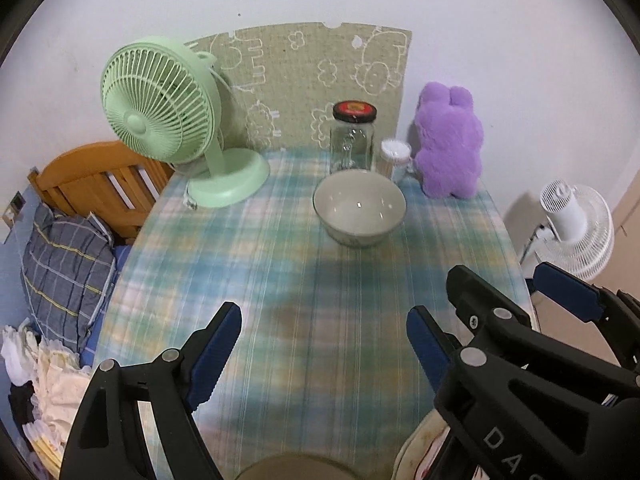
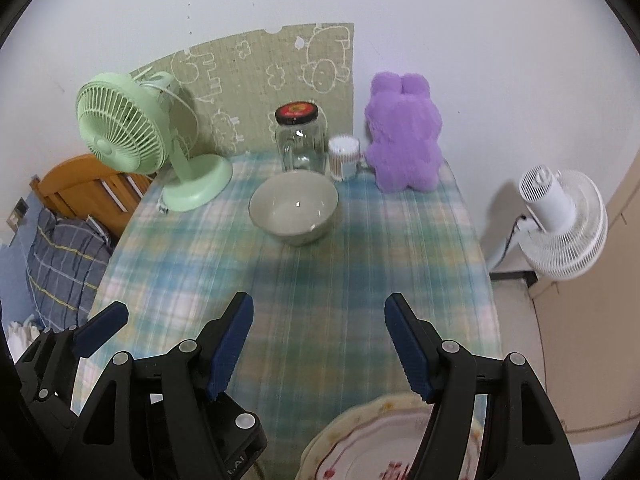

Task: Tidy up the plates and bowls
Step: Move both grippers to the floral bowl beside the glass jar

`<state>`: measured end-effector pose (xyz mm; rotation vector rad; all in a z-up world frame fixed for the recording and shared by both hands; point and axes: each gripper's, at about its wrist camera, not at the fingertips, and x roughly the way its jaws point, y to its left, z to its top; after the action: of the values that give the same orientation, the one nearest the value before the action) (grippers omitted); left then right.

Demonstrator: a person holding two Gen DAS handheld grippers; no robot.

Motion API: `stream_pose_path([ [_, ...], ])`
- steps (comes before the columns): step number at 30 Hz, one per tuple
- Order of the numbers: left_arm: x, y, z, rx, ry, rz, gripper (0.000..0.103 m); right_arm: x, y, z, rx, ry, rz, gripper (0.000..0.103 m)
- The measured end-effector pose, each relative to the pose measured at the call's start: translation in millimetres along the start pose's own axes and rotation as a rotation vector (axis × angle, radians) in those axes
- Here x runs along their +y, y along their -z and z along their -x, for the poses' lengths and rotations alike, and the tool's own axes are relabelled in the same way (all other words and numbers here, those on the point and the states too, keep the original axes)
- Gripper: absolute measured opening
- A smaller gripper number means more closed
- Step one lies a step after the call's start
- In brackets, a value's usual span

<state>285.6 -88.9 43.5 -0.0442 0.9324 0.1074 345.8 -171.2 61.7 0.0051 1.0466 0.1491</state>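
Observation:
A pale grey-green bowl [image 1: 359,207] stands upright and empty toward the far side of the plaid-covered table [image 1: 280,280]; it also shows in the right wrist view [image 2: 294,206]. A cream plate with a red floral pattern [image 2: 380,444] lies at the near edge, under my right gripper; its rim shows in the left wrist view [image 1: 416,452]. A brownish round rim [image 1: 294,469] sits at the bottom edge. My left gripper [image 1: 324,346] is open and empty above the table. My right gripper [image 2: 320,344] is open and empty, just right of the left one.
A green desk fan [image 1: 172,120] stands at the far left. A glass jar with a black lid [image 1: 353,136], a cup of cotton swabs [image 1: 394,158] and a purple plush toy [image 1: 450,144] line the back. A bed with a pillow [image 1: 64,264] lies left; a white floor fan [image 2: 560,220] stands right.

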Motion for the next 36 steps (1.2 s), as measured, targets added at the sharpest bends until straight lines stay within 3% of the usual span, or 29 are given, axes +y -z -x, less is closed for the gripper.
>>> stream_pose_path([
  [7,-9.1,-30.9,-17.7,-0.034,-0.055,0.027,0.085,-12.2,-39.1,-22.9,-0.029,-0.025,0.026,0.072],
  [19,-15.0,-78.8,-71.1,-0.041,-0.079,0.052,0.080,-22.9,-90.2,-74.7,-0.055,-0.053,0.035,0.072],
  [30,-10.9,-100.3,-139.2,-0.010,-0.090,0.081,0.057,-27.0,-120.5,-142.8,-0.024,-0.036,0.052,0.071],
  [33,-9.6,-101.9,-156.9,0.006,-0.095,0.080,0.046,-25.0,-123.1,-160.8,-0.017,-0.033,0.053,0.065],
  [36,-8.9,-103.2,-171.7,0.024,-0.101,0.073,0.043,-23.5,-125.0,-179.5,0.002,-0.038,0.048,0.058],
])
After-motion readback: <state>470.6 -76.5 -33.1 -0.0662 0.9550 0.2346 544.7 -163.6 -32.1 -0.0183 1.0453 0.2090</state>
